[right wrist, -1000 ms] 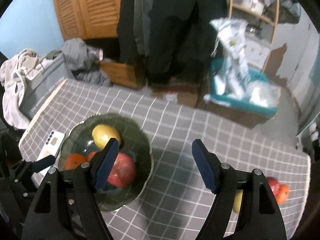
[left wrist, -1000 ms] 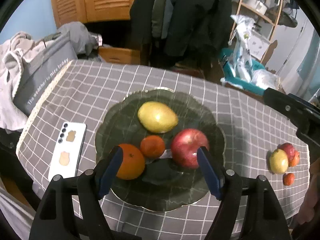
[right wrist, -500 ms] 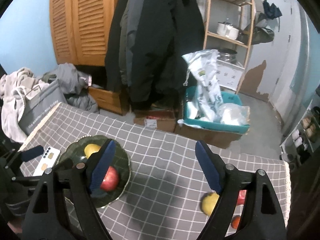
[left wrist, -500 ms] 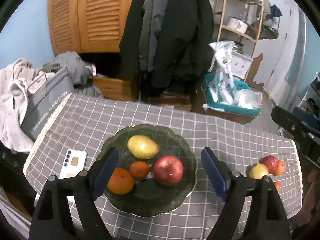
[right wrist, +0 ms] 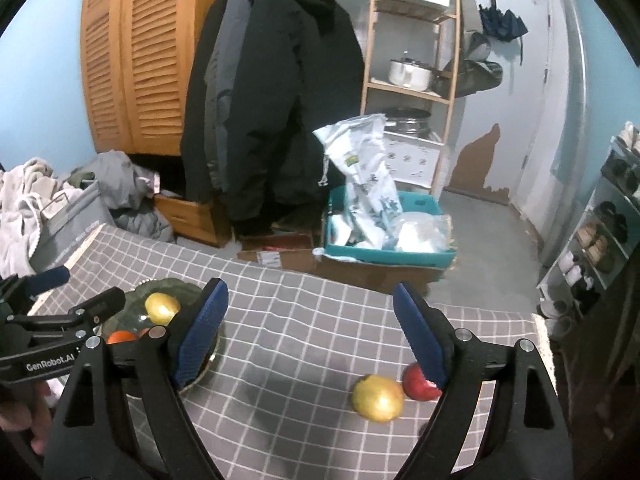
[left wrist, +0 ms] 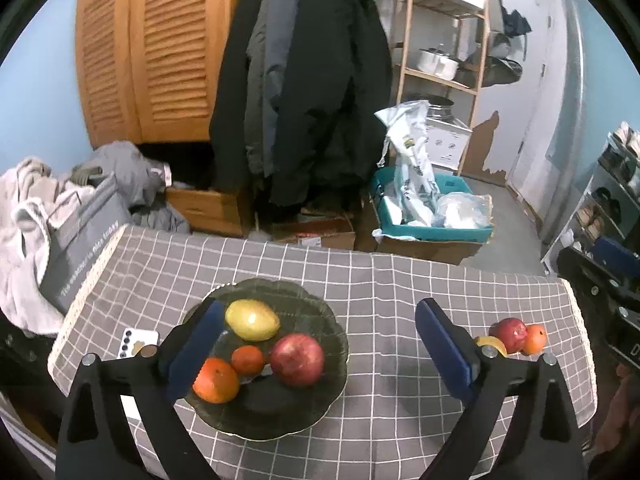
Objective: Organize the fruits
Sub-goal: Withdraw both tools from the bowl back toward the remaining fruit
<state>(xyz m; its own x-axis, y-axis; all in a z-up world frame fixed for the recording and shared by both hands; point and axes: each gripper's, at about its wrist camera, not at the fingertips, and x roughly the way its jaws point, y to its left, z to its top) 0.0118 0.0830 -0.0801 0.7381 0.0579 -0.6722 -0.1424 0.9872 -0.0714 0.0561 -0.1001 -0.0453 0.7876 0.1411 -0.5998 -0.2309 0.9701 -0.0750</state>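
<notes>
As the left tool [left wrist: 316, 344] has drawn up and back from the plate [left wrist: 320, 312], its own view now takes in the whole dark green plate on the checked table [left wrist: 384, 280], where a second ago the plate filled the picture. Its jaws have just been opening and stand spread wide, with nothing between the pads. On the plate lie a yellow fruit [left wrist: 252, 319], a red apple [left wrist: 297, 359], a small orange [left wrist: 247, 359] and a larger orange [left wrist: 216, 381] at the near left. A phone [left wrist: 138, 340] lies just left of the plate. Near the table's right edge a second red apple [left wrist: 512, 334] and another orange [left wrist: 535, 339] touch each other, well apart from the plate.

From the right wrist, the right tool [right wrist: 310, 336] has also lifted and swung rightward; its jaws have just been opening too and are spread, empty. A loose yellow fruit [right wrist: 378, 398] and red apple [right wrist: 418, 384] now sit below it, touching. These loose fruits are probably the next to be gathered, so the task looks partly done.
</notes>
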